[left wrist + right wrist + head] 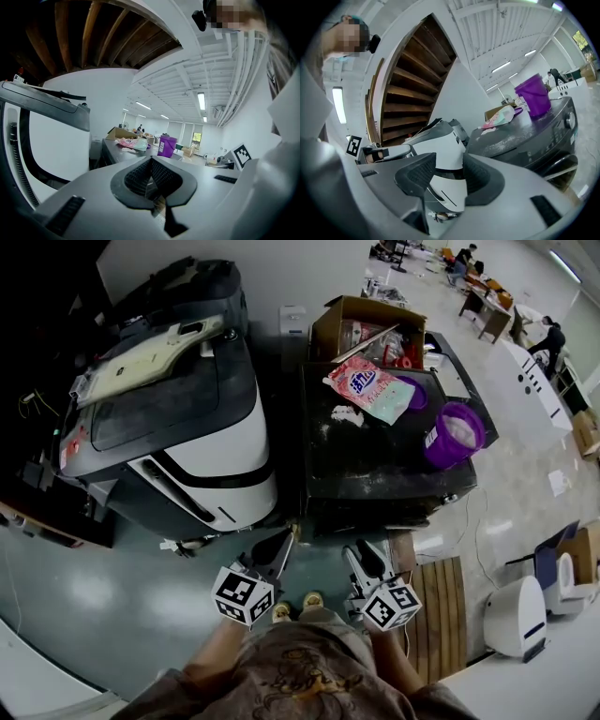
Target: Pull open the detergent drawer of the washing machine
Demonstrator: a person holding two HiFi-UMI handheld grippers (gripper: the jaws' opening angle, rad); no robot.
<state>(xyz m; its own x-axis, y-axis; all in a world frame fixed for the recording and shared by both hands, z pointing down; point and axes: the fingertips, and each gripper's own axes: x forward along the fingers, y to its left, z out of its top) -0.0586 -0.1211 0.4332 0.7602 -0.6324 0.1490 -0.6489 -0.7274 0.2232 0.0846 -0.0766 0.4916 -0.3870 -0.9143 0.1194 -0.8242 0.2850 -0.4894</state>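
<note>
Left tongs [151, 161] were closed to a point with nothing between them; right tongs [447, 161] stood partly open and empty, probably readied for the drawer's edge; both hung at the bottom middle of the head view, well short of the dark washing machine [375, 465] at centre; its drawer, presumably on the front panel, could not be made out; a detergent bag [368, 387] and purple bucket [455, 435] sat on top.

Left hand-held gripper [279, 547] has jaws together; right hand-held gripper [369, 557] jaws stand apart.
</note>
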